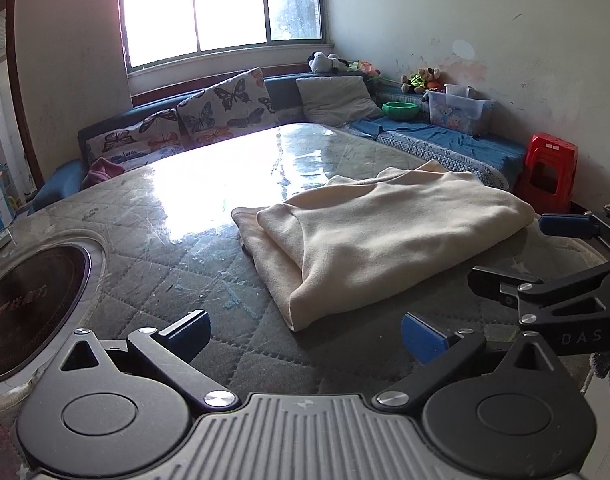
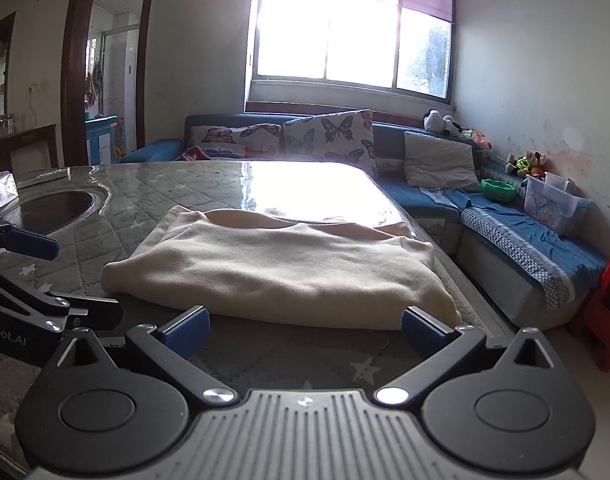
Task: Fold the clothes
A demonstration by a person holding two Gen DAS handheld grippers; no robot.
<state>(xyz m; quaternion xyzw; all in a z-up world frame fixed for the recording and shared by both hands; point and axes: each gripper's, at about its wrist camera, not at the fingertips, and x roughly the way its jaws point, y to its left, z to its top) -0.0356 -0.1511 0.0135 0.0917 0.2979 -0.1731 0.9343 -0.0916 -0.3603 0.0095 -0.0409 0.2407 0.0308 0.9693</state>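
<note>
A cream garment (image 1: 385, 232) lies folded in a flat stack on the quilted grey table (image 1: 177, 280); it also shows in the right wrist view (image 2: 281, 268). My left gripper (image 1: 305, 334) is open and empty, just in front of and left of the garment's near corner. My right gripper (image 2: 305, 330) is open and empty, just short of the garment's near edge. The right gripper also shows at the right edge of the left wrist view (image 1: 545, 252). The left gripper shows at the left edge of the right wrist view (image 2: 45, 276).
A round dark hob (image 1: 29, 304) is set into the table at the left. A blue corner sofa (image 2: 505, 232) with butterfly cushions (image 2: 329, 136) runs behind and to the right. A red stool (image 1: 549, 172) stands at the right. A clear storage box (image 2: 553, 200) sits on the sofa.
</note>
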